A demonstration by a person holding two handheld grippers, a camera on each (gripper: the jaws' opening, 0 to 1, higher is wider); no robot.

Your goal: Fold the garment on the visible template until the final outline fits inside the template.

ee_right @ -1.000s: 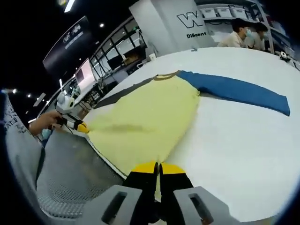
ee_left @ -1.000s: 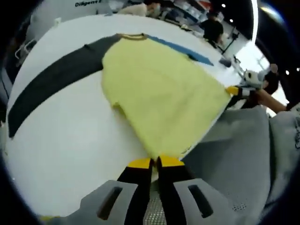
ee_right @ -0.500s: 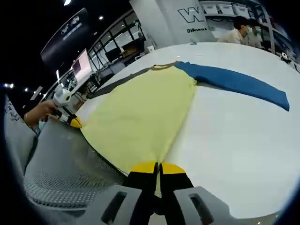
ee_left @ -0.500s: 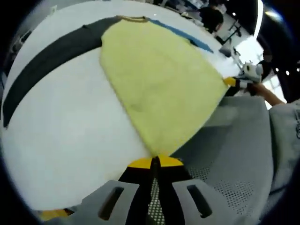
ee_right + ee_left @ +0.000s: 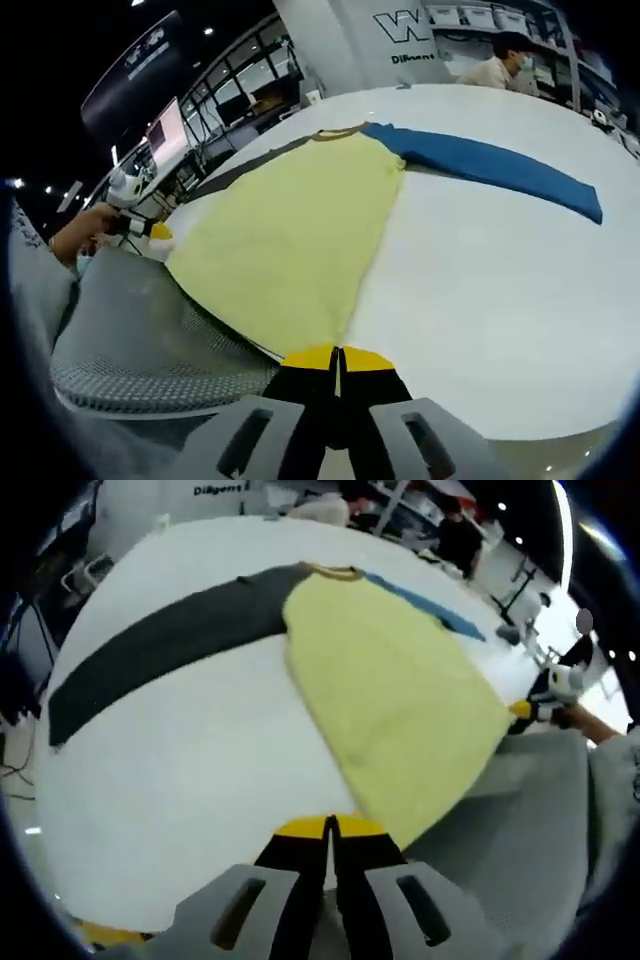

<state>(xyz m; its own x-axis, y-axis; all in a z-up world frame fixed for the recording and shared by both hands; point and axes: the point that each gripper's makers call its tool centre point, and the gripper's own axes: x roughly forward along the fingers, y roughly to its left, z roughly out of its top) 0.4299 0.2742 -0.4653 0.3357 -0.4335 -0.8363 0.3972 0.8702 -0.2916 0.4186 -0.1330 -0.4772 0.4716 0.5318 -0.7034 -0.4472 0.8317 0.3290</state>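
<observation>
A long-sleeved shirt with a yellow body point(image 5: 390, 690) lies flat on the white table point(image 5: 180, 770). Its dark grey sleeve point(image 5: 170, 645) stretches left and its blue sleeve point(image 5: 425, 602) runs off to the far right. My left gripper point(image 5: 330, 828) is shut at one corner of the yellow hem, at the table's near edge. My right gripper point(image 5: 340, 355) is shut on the other hem corner of the yellow body point(image 5: 290, 230). The blue sleeve point(image 5: 490, 165) lies straight across the table. Each gripper shows in the other's view: right gripper point(image 5: 530, 708), left gripper point(image 5: 150, 232).
The person's grey clothing point(image 5: 520, 860) sits against the near table edge below the hem, also as grey clothing point(image 5: 130, 330). A hand point(image 5: 85, 232) holds the left gripper. Seated people point(image 5: 500, 60) and shelves are beyond the far edge. Bare white table point(image 5: 500, 290) lies right of the shirt.
The crease on the yellow body's left side has gone and the shirt now lies smooth. Both views have shifted with the hands. Both grippers stay shut at the hem corners.
</observation>
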